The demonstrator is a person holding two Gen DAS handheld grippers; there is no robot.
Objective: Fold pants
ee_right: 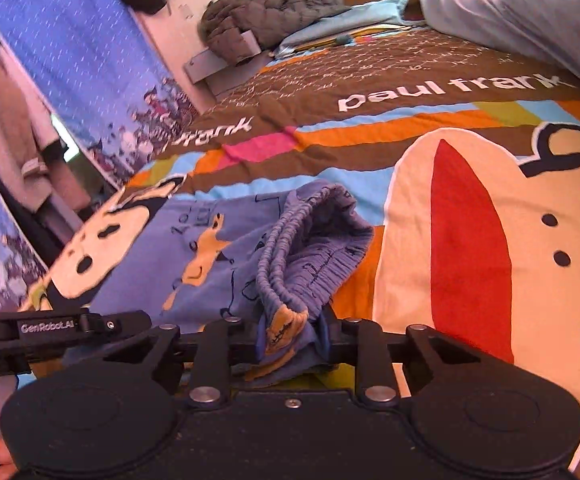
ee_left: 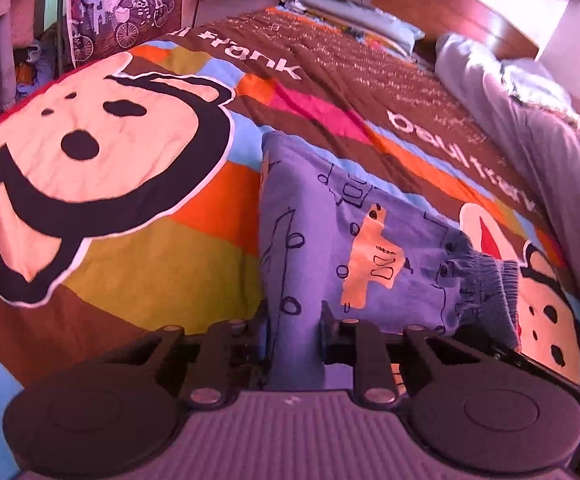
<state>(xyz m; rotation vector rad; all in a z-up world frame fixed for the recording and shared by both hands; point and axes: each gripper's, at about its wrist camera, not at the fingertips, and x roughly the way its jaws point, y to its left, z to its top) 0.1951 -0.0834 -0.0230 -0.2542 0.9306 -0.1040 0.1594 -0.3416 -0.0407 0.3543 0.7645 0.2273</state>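
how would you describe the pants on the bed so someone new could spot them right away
Start at the big bed under the striped Paul Frank quilt with its monkey faces. At its near edge, gripped by the left gripper and the right gripper, lie the pants. They alone are purple-blue, with an orange truck, doodled outlines and a ribbed elastic waistband, unlike the plain grey bedding at the far side.

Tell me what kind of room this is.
Most likely a bedroom. The blue pants lie on a bed covered by a colourful cartoon bedspread, a pillow sits by the wooden headboard, and clothes hang beside the bed.
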